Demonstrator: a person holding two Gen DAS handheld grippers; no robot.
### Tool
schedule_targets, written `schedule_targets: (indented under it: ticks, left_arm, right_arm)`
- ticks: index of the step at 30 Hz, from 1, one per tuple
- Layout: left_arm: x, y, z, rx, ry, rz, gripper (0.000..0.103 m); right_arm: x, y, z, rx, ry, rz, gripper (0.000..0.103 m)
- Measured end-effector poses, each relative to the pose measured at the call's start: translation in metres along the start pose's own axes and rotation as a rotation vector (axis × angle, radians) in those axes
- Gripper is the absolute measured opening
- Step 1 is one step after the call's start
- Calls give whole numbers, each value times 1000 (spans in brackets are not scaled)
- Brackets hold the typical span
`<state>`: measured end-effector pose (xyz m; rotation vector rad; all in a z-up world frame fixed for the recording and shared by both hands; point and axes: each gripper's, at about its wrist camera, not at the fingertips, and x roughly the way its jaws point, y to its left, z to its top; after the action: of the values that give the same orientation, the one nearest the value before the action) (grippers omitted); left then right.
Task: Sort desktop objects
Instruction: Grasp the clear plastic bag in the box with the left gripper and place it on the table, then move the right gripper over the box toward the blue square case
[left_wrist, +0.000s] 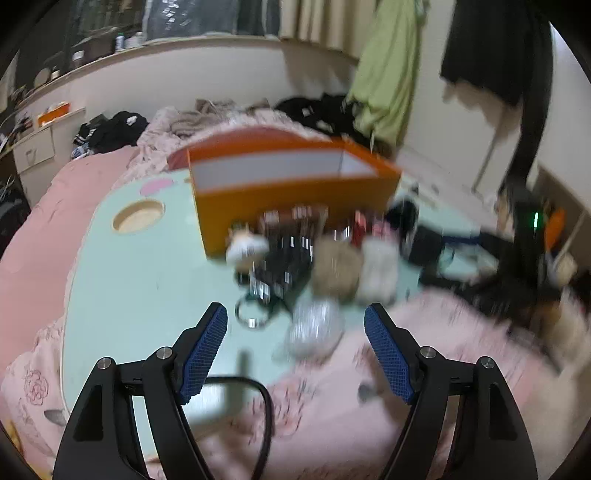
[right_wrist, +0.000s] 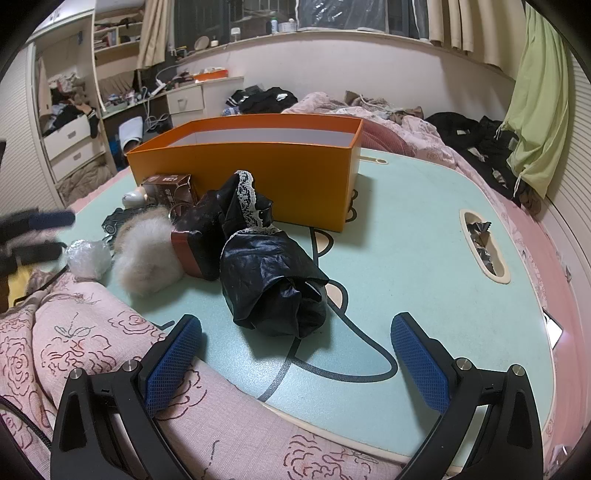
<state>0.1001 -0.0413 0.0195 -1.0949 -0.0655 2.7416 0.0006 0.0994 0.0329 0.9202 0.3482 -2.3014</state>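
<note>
Left gripper (left_wrist: 295, 325) stood wide apart, nothing between its pads; a crumpled clear plastic wad (left_wrist: 314, 328) lay just beyond on the mint-green bench (left_wrist: 147, 266). Left view blurred. Right gripper (right_wrist: 295, 343) likewise spread wide and empty, hovering near a black lace-trimmed bundle (right_wrist: 269, 266). Left of that: a fluffy beige pompom (right_wrist: 147, 254). Orange box (right_wrist: 258, 166) stood at the far side, open-topped.
</note>
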Motion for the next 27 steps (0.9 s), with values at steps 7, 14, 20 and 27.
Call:
schedule_targets:
  ticks: [7, 14, 20, 27]
  left_arm:
    - [32, 1, -12, -14, 10, 88, 93]
    - [39, 6, -9, -14, 17, 107, 98]
    - [45, 5, -1, -25, 60, 127, 103]
    - [52, 4, 7, -30, 66, 137, 103]
  right_arm:
    - [0, -1, 0, 0, 0, 1, 103]
    - [0, -2, 0, -1, -1, 3, 103]
    - [0, -2, 0, -2, -1, 4, 103]
    - [1, -3, 0, -2, -1, 5, 103]
